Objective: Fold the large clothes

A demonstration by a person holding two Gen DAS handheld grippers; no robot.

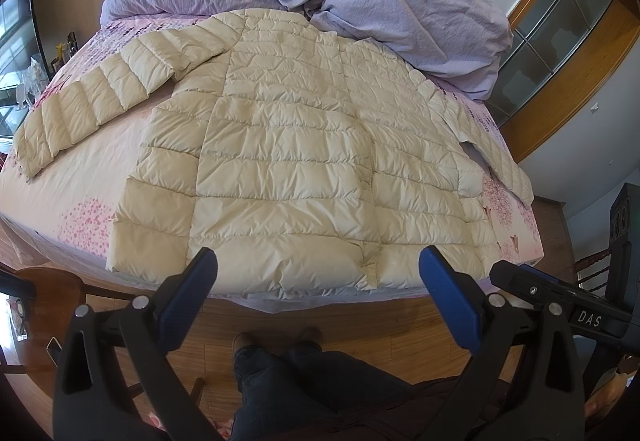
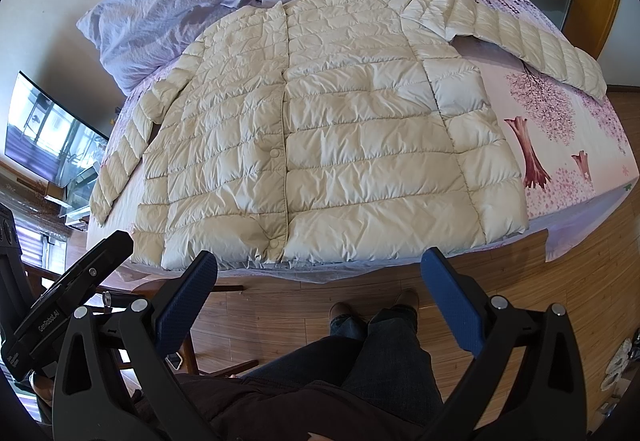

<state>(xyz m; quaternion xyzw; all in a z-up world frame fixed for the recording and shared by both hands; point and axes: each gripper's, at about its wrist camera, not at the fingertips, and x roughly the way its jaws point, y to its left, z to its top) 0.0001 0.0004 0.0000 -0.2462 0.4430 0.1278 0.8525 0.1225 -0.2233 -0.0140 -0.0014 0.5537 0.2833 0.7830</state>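
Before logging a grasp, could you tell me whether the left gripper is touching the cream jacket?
Apart. In the left wrist view the left gripper hovers open short of the jacket; neither finger presses its hem.

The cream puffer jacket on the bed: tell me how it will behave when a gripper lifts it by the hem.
The jacket will probably drape and sag, since it lies limp and flat with both sleeves flopped sideways. Its puffy quilted panels suggest it is light for its size. The shiny, crinkled shell looks slick, so a shallow pinch may slip.
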